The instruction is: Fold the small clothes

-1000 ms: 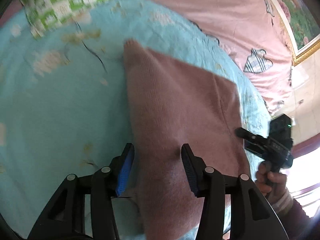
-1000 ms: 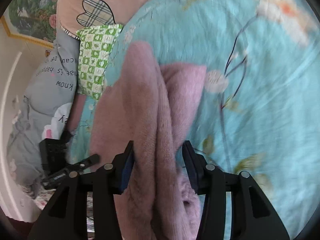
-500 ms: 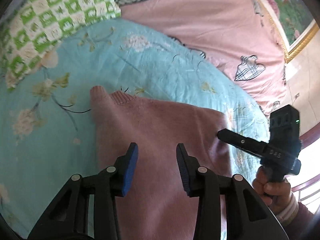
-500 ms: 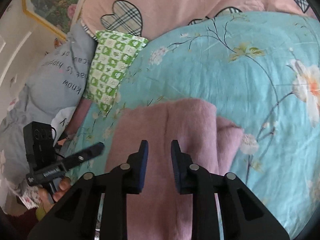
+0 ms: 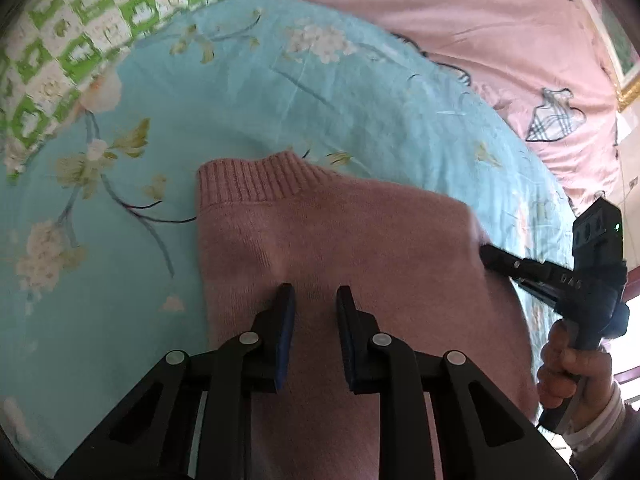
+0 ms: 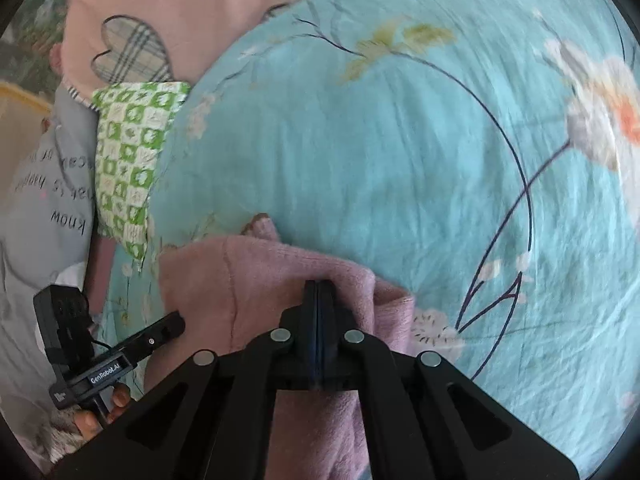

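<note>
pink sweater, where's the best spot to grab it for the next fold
Pinch the ribbed collar of the pink sweater, coming from the blue sheet beyond it: it is a thick, firm, free edge lying flat, easier to lift than the smooth middle.

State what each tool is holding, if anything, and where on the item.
Neither visibly grips. The right tool is shut above the pink sweater; the left tool, its jaws just closing, stands apart over its middle.

Sweater (image 5: pixel 340 248) lay flat on the bed (image 5: pixel 240 92), pillow (image 5: pixel 80 40) behind it to the left, a hand-held gripper over each side.
</note>
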Demonstrator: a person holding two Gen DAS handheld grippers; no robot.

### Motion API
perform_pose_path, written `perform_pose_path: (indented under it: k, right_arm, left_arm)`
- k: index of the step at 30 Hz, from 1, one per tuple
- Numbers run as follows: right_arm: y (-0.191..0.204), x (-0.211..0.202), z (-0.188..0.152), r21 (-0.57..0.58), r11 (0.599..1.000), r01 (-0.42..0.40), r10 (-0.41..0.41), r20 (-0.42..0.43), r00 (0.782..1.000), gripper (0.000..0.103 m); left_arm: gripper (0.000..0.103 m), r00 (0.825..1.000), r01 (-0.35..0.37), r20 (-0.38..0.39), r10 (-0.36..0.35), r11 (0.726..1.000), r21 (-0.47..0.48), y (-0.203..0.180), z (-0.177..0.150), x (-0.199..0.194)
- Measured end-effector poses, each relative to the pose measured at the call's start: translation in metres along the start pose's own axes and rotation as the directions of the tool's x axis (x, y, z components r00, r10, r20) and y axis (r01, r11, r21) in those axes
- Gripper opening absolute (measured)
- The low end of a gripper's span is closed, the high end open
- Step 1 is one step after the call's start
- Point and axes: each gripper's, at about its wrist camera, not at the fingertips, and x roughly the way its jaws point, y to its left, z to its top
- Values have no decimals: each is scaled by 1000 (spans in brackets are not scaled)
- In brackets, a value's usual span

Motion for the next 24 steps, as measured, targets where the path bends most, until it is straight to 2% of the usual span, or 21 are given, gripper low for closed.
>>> perform_pose_path:
  k: [4, 6, 11, 14, 16, 17, 18, 19, 21, 24]
  right_arm:
    - [18, -35, -15, -61, 995, -82, 83, 29, 996, 4]
    - [27, -53, -34, -117, 988, -100, 102, 9, 995, 6]
    - [25, -82, -86, -194, 978, -74, 69, -33, 997, 12]
    - [20, -94, -115, -209, 977, -31, 22, -46, 999, 13]
    - [10, -107, -131, -186, 982, -12, 6, -35, 999, 17]
    - [7, -110, -135, -166, 986, -11, 6, -33, 999, 21]
    - [4, -112, -139, -147, 989, -12, 7, -31, 999, 30]
    - [2, -115, -144, -130, 991, -8, 6, -20, 1000, 34]
    - [3, -118, -149, -137, 990, -17, 16, -7, 1000, 34]
    - [7, -112, -157, -173, 984, -35, 31, -23, 999, 34]
  left_arm:
    - [32, 999, 29, 36, -30, 999, 19, -11, -30, -42]
    - [32, 999, 29, 36, -30, 999, 21, -12, -51, -59]
    - [33, 1000, 2, 3, -2, 1000, -21, 1, -104, -84]
    - [34, 1000, -11, -7, 10, 1000, -25, 6, -121, -91]
    - [34, 999, -27, -23, 27, 1000, -3, 4, -130, -93]
    - [36, 999, -16, -42, 17, 1000, 2, 2, -135, -94]
    - [36, 998, -2, -56, 3, 1000, 9, -2, -138, -93]
    - [39, 998, 8, -61, -7, 1000, 19, -3, -140, -92]
    - [44, 998, 5, -58, -2, 999, 44, -8, -147, -95]
    - [44, 999, -11, -40, 12, 999, 32, -14, -159, -97]
